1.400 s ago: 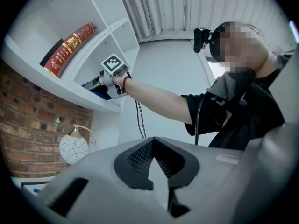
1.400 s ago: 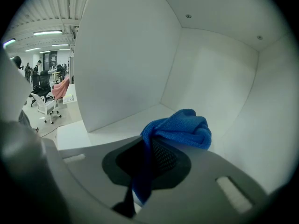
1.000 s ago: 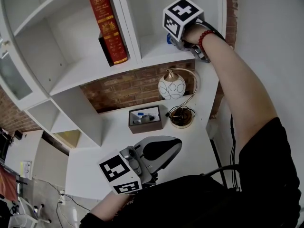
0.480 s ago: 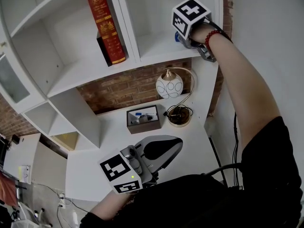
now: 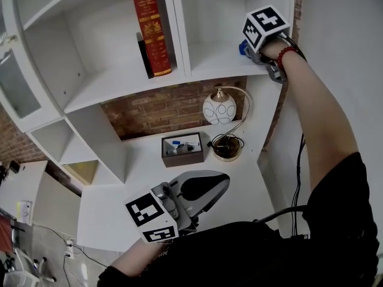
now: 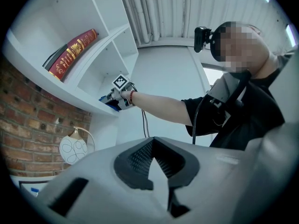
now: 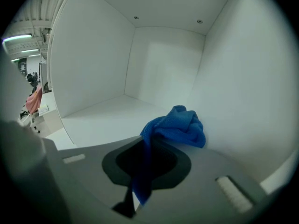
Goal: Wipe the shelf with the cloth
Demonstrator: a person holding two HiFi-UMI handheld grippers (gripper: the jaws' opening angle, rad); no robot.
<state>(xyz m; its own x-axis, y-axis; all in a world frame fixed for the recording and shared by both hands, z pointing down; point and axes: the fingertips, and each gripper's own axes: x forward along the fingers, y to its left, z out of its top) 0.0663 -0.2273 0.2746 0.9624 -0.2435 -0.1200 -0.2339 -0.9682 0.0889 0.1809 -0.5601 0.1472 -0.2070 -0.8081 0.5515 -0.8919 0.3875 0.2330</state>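
A blue cloth [image 7: 175,127] hangs from my right gripper [image 7: 145,149], whose jaws are shut on it. The bunched end of the cloth rests on the white shelf board [image 7: 110,115], right against the compartment's right wall. In the head view the right gripper [image 5: 246,50] is up at the front right corner of the upper shelf [image 5: 209,67], with a bit of the blue cloth [image 5: 242,48] showing beside its marker cube. My left gripper [image 5: 200,189] is low over the desk, shut with nothing in it; in its own view its jaws meet [image 6: 156,160].
A red book [image 5: 151,28] stands with a black book in the compartment to the left, behind a divider [image 5: 179,23]. Below the shelf are a round white lamp [image 5: 219,109], a brown box [image 5: 182,150] and the white desk [image 5: 119,214]. Brick wall lies behind.
My right gripper has slid to the right along the shelf with the cloth, ending near the right wall. The left gripper has stayed put.
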